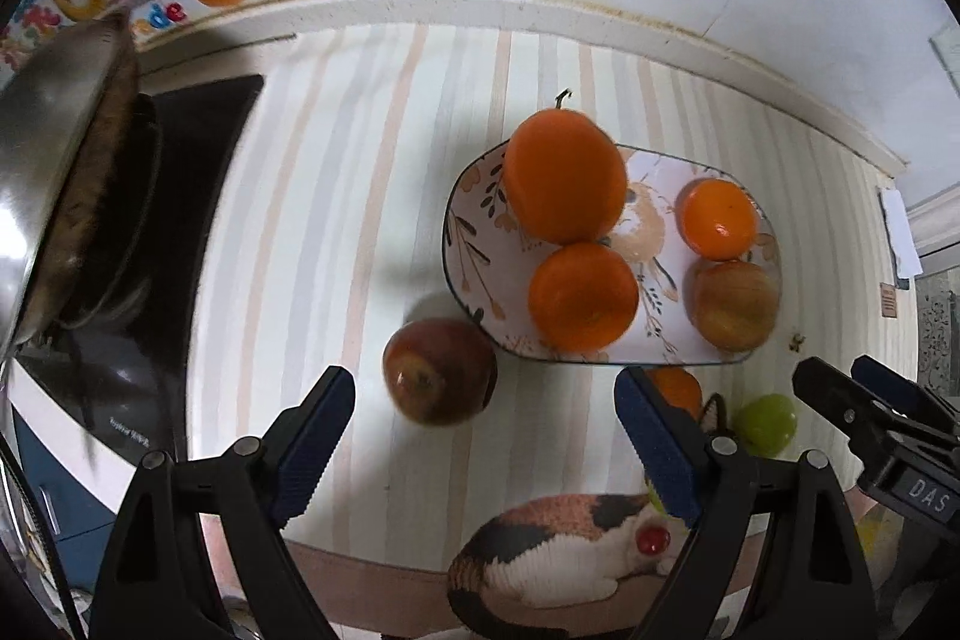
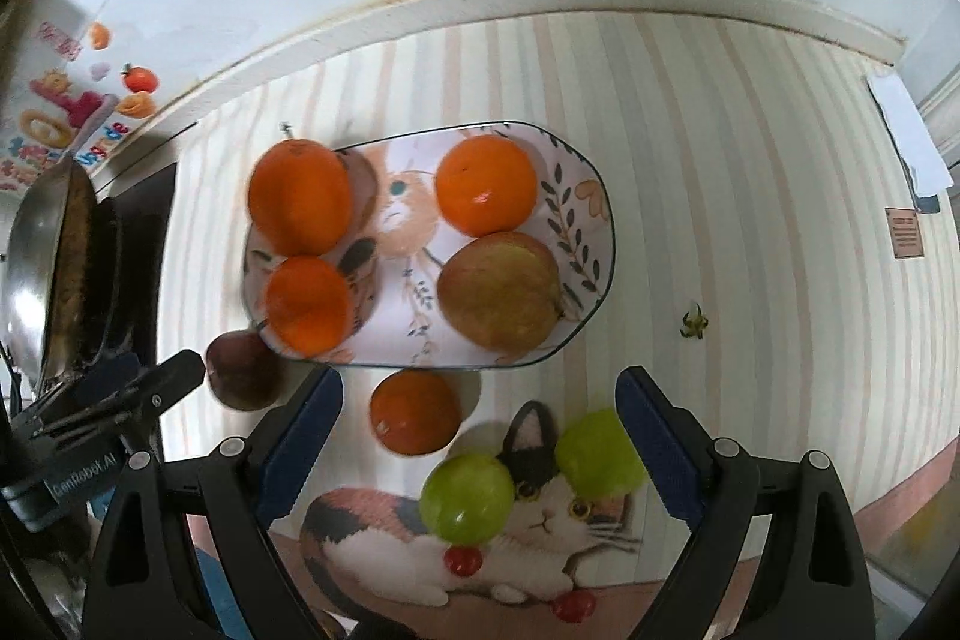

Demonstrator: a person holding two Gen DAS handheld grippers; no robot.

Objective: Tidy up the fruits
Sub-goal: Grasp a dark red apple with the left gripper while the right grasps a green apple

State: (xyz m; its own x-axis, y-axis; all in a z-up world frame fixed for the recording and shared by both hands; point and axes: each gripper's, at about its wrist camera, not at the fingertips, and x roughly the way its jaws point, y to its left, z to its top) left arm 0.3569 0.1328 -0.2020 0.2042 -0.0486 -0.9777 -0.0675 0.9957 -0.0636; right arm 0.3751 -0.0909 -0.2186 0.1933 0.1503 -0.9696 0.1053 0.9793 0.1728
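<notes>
Both your grippers, left (image 1: 483, 445) and right (image 2: 480, 445), hang wide apart, gripping nothing. The plate (image 2: 591, 220) has three oranges (image 2: 486, 184) plus an apple (image 2: 501, 289); a red apple (image 1: 440, 370), another orange (image 2: 414, 412) and two green fruits (image 2: 467, 499) sit on the mat (image 2: 690, 160) beside it.

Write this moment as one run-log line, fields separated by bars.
left gripper open, empty | right gripper open, empty | plate: three oranges, one apple | off plate: red apple, orange, two green fruits

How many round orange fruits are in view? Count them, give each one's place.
4. On the floral plate: one far left, one near left, one far right. One lies on the mat, before the plate. None seems hidden.
</notes>
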